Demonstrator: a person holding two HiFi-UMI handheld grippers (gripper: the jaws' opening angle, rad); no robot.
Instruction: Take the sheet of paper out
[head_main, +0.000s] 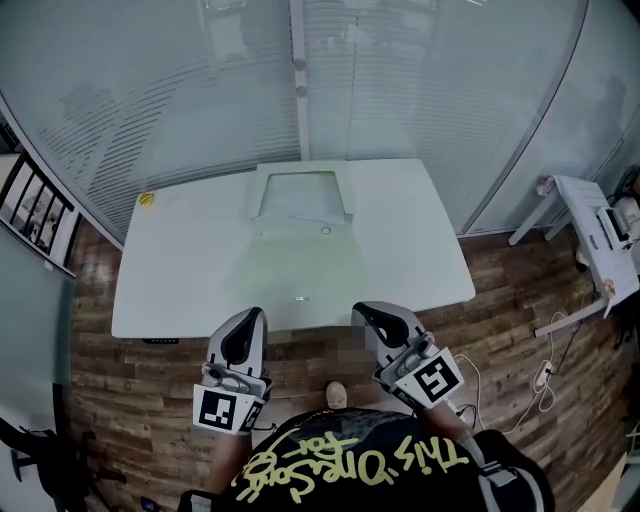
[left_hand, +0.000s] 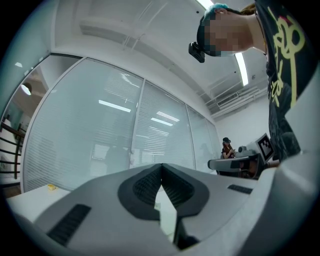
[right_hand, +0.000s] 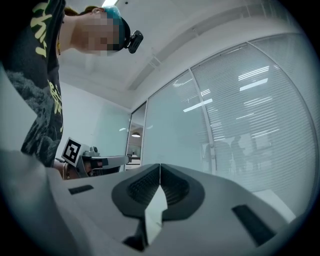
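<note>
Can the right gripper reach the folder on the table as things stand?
Probably yes: only bare table lies between the right gripper and the folder, with nothing blocking the way. Its jaws are shut, though, so they would need to open first.

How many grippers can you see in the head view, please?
2. The left gripper is at the lower left and the right gripper at the lower right, both near the white table's front edge, jaws shut with nothing between them. None appears hidden.

Black T-shirt (head_main: 385, 470): yellow graffiti-style lettering across the front, upside down in the head view, first line reads "This One"; second line illegible.
</note>
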